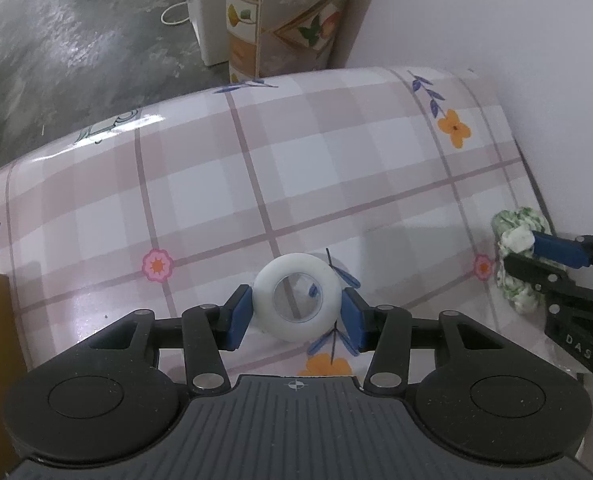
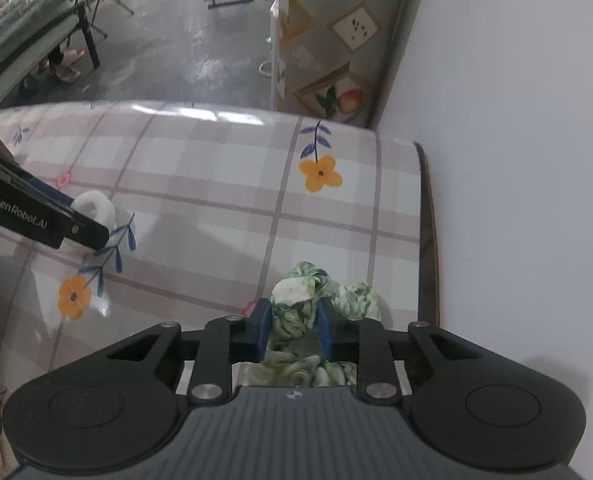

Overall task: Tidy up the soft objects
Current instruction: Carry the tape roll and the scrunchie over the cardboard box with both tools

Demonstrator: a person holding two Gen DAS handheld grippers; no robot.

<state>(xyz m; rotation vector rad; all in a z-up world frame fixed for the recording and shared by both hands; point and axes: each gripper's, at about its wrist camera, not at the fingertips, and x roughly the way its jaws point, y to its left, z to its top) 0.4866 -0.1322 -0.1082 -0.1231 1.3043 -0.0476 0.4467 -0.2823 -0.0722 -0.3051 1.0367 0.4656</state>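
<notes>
Your left tool point(image 1: 296, 312) has the white ring point(image 1: 297, 298) pinched between its blue pads point(image 1: 240, 314), one pad pressed against each side of the ring's outer wall. The ring is a smooth, soft-looking doughnut shape with a clear centre, and it sits low on the tabletop point(image 1: 296, 168), over a printed blue sprig and just above an orange flower in the pattern. In the right wrist view the same ring point(image 2: 94, 206) shows at the far left, partly hidden behind the left tool's black finger.

Your right tool point(image 2: 294, 328) is clamped on the green-and-white floral cloth point(image 2: 300, 300). Its pads point(image 2: 262, 330) are squeezed into a bunched fold of the fabric, with more of the cloth spilling out to the right and underneath the tool. From the left wrist camera the cloth point(image 1: 516, 240) lies near the right edge of the tabletop, close to the white wall point(image 1: 536, 60), with the right tool point(image 1: 516, 250) gripping it from the side. The two soft things are well apart, the ring toward the middle and the cloth at the right.

The tabletop is covered in a glossy pink-and-white plaid sheet with scattered orange and pink flowers. Beyond its far edge stands a tall floral-patterned panel point(image 1: 292, 16), and past that a grey concrete floor point(image 1: 76, 32). In the right wrist view a person's legs and sandals point(image 2: 62, 66) show under a distant table.
</notes>
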